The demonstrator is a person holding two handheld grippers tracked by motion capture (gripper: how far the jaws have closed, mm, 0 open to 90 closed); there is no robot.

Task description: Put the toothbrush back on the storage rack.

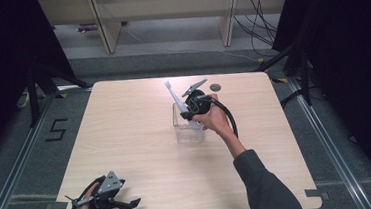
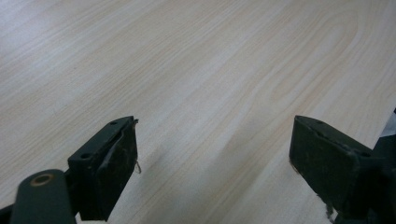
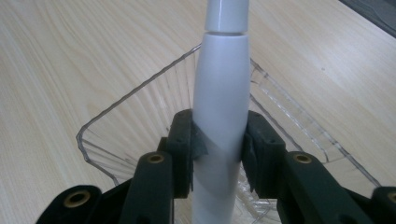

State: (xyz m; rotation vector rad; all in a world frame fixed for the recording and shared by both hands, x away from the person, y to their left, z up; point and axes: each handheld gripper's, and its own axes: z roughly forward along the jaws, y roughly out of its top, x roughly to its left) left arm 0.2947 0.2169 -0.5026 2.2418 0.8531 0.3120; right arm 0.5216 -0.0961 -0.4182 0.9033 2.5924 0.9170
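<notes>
A white electric toothbrush (image 1: 177,102) leans out of a clear plastic cup (image 1: 183,133) near the middle of the wooden table (image 1: 125,134), its brush head up and to the left. My right gripper (image 1: 190,115) is shut on the toothbrush handle (image 3: 219,112); both pads press its sides just above the cup rim (image 3: 130,100). The handle's lower end sits inside the cup. My left gripper (image 1: 131,205) rests at the table's near left corner in a hand, and its jaws (image 2: 215,163) stand wide open over bare wood.
A small dark round disc (image 1: 215,87) lies on the table behind the cup. Black curtains and stand legs flank the table. Wooden furniture legs and cables show on the floor beyond the far edge.
</notes>
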